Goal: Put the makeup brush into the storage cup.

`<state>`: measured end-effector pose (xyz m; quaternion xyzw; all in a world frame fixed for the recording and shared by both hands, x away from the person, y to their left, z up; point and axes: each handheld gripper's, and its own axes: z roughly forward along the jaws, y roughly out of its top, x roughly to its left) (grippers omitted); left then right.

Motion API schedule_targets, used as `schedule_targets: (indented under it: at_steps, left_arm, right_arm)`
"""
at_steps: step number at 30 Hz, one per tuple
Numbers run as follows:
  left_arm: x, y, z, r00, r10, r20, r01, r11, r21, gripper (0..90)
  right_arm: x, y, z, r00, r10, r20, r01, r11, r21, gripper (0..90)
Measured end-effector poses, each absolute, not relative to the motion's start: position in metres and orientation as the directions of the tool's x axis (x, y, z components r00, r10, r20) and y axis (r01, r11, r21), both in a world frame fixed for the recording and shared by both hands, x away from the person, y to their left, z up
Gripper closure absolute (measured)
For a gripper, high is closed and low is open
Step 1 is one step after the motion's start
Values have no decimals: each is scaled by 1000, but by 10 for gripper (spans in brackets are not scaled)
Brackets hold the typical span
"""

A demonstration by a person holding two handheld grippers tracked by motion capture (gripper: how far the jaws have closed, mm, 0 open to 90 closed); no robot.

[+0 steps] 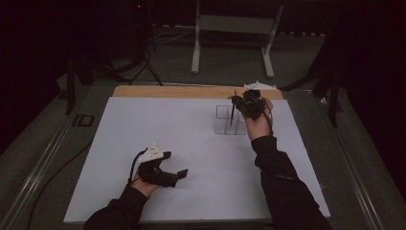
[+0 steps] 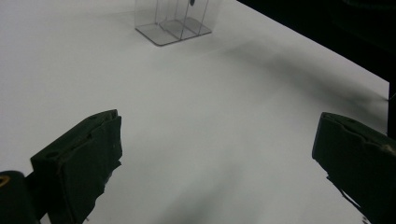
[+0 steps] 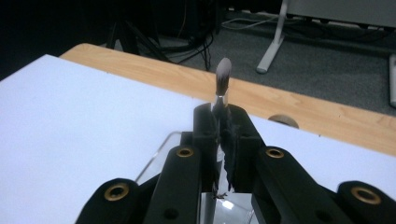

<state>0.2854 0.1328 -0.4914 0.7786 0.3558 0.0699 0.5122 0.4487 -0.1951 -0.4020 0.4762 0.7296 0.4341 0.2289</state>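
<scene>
Left gripper [image 1: 178, 175] lay low on the white sheet [image 1: 143, 129], well short and left of the clear organizer [image 1: 229, 120]. Its jaws stood wide apart with bare sheet between them; in the left gripper view the same spread showed [image 2: 217, 163], the organizer [image 2: 175, 21] far ahead near the top edge. The person's left hand [image 1: 143, 179] wrapped the gripper body, sleeve entering from the bottom.

The organizer, a clear box with compartments, sat toward the far right part of the sheet, just short of the wooden table edge [image 1: 191, 92].

Right gripper [image 1: 235, 100] hung just above the organizer, jaws pinched tight on a brush [image 1: 232, 114]. The brush stood near upright, its lower handle reaching down into the organizer; which compartment could not be told. In the right gripper view [image 3: 219, 116] the brush [image 3: 222, 77] rose from between the closed jaws, bristle tip up, with the organizer's clear rim [image 3: 159, 156] below.

Beyond the organizer, past the table, a white stand [image 1: 230, 28] stood on the dim floor.
</scene>
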Motion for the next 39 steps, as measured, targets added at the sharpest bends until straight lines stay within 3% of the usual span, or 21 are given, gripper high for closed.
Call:
schedule_targets:
  at_steps: [11,14,16,19,20,25,39]
  left_arm:
    - [285,133,-491,734,628,-257,482,-216,849,27]
    - [286,133,-490,740,618,-266,489,-221,844,27]
    - [285,132,-490,743,619,-254,480,-229,847,27]
    - [284,131,-490,748,615,-247,476,-239,846,23]
    - [284,130,-490,750,615,-245,475,-242,846,19]
    - [285,131,-491,749,615,-247,477,-242,845,17]
    - [284,128,-492,769,586,-254,477,-262,839,17]
  right_arm:
    - [450,-194,-418,-449,890,81,527,190,828,813]
    - [448,-192,-419,-453,889,69,513,197,835,679]
    - [446,-191,-418,-447,893,45,490,203,848,513]
    - [444,-192,-415,-438,898,40,479,195,856,419]
    - [443,-193,-412,-431,901,44,480,187,857,295]
    - [439,-199,-406,-458,883,105,506,162,847,100]
    - [410,-210,-396,-573,810,120,472,207,857,110]
